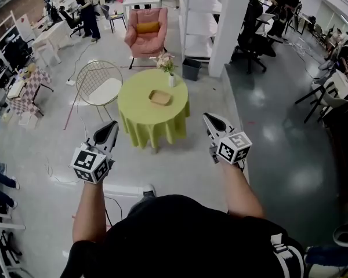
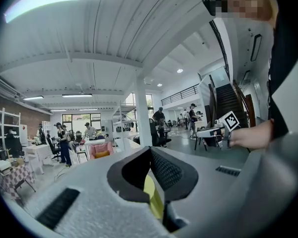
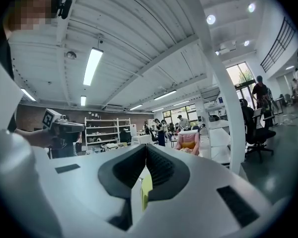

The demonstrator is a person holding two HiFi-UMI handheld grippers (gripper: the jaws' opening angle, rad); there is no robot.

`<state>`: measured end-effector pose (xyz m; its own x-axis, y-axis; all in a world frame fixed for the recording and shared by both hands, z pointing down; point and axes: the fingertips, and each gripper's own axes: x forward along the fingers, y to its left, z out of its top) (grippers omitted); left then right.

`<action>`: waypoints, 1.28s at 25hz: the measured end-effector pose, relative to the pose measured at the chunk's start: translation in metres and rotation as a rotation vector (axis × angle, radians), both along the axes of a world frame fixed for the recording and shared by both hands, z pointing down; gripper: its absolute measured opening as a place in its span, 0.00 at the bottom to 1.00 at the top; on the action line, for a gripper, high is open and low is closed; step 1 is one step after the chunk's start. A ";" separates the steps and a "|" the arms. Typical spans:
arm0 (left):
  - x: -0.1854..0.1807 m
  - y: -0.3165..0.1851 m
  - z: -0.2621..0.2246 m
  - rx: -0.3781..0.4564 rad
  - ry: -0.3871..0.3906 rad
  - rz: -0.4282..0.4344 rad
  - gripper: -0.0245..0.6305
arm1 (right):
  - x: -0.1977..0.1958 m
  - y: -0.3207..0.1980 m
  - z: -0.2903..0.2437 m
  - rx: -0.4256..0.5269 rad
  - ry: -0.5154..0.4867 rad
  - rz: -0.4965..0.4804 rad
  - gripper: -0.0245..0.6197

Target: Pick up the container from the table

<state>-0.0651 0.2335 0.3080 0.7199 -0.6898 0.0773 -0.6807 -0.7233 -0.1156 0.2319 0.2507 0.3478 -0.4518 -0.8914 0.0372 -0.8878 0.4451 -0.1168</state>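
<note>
The pale floor (image 1: 267, 155) takes up most of the head view. At 12 o'clock from the person stands a round table whose tabletop (image 1: 133, 106) is covered by a yellow-green cloth. A pink armchair (image 1: 146, 33) sits beyond it, also at 12 o'clock, and a wire chair (image 1: 98, 83) stands just beside the table at its 10 o'clock.

The left hand-held gripper (image 1: 111, 125) and the right hand-held gripper (image 1: 209, 119) are held level out in front, at about 11 and 1 o'clock. Each has its jaws pressed together with nothing between them. Both are well apart from the table.

The container (image 1: 160, 98) is a shallow tan tray lying flat near the middle of the tabletop, untouched. A small vase (image 1: 171, 80) with flowers stands near it, at the container's 1 o'clock.

The pickup looks not yet begun, and the risks follow from that:
- With the jaws together, a gripper that reaches the container would push it across the cloth instead of gripping it, so the jaws must part first.
- The rim looks low and thin, so a shallow pinch could slip or tip the container.
- A right-side reach that runs long could knock over the vase.
- A jaw that catches the cloth could drag the cloth and shift everything on it.
</note>
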 end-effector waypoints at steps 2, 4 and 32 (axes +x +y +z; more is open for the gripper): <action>-0.002 -0.008 0.002 -0.007 0.011 -0.006 0.06 | -0.003 -0.009 0.003 -0.007 0.008 -0.003 0.05; -0.005 -0.019 0.008 -0.017 0.019 -0.008 0.06 | -0.005 -0.019 0.005 -0.012 0.019 -0.006 0.05; -0.047 -0.313 0.038 -0.086 0.061 0.123 0.06 | -0.060 -0.279 0.021 -0.079 0.092 0.106 0.05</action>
<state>-0.1126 -0.0799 0.3455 0.8038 -0.5887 0.0858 -0.5901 -0.8073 -0.0107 0.1719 -0.0288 0.3684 -0.3468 -0.9266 0.1456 -0.9379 0.3410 -0.0640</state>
